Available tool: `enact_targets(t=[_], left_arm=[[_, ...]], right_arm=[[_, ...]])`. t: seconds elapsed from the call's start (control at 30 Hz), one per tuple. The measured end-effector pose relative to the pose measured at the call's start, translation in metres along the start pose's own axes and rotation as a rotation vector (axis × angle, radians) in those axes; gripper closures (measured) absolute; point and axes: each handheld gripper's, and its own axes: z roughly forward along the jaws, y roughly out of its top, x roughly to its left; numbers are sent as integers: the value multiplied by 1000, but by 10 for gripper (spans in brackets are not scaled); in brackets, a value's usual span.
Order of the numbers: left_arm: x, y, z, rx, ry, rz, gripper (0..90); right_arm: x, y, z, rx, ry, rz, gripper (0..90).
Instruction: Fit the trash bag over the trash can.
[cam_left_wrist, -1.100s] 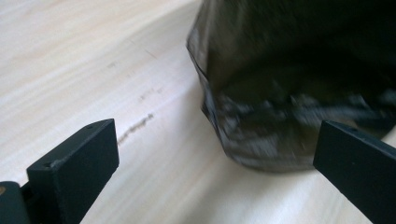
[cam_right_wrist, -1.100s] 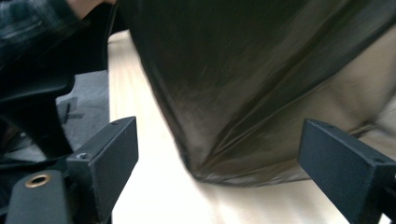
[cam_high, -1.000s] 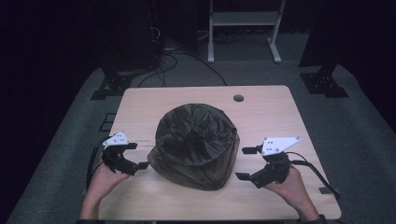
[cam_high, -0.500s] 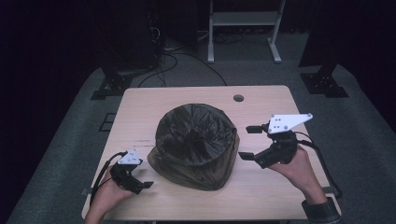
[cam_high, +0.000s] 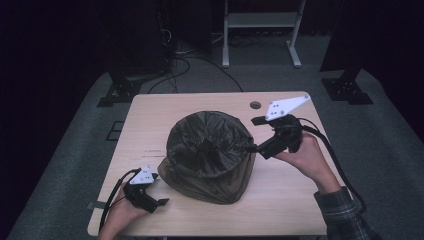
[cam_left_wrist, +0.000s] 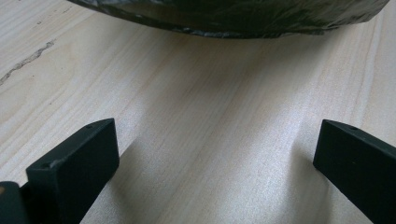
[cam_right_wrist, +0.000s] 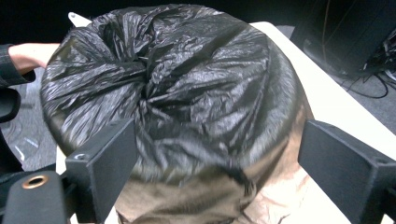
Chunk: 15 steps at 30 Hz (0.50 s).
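The left gripper (cam_high: 156, 192) lies low on the desk (cam_high: 150, 115), jaws spread and empty, near the black bag (cam_high: 210, 150). The right gripper (cam_high: 252, 134), raised and tilted toward the bag, is spread too, holding nothing.

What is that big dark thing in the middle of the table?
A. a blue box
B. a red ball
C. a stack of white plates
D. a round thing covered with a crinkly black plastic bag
D: the bag-covered round thing sits on the wooden table, wrapped in shiny, wrinkled black plastic gathered at its top, as the right gripper view shows up close.
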Motion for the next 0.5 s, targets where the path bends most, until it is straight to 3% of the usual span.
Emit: enact_targets(t=[0.3, 0.5], left_arm=[[0, 0, 0, 0, 0, 0, 0], [0, 0, 0, 0, 0, 0, 0]], right_arm=[[0, 26, 37, 104, 41, -32, 103], [4, 32, 66, 200, 84, -43, 103]])
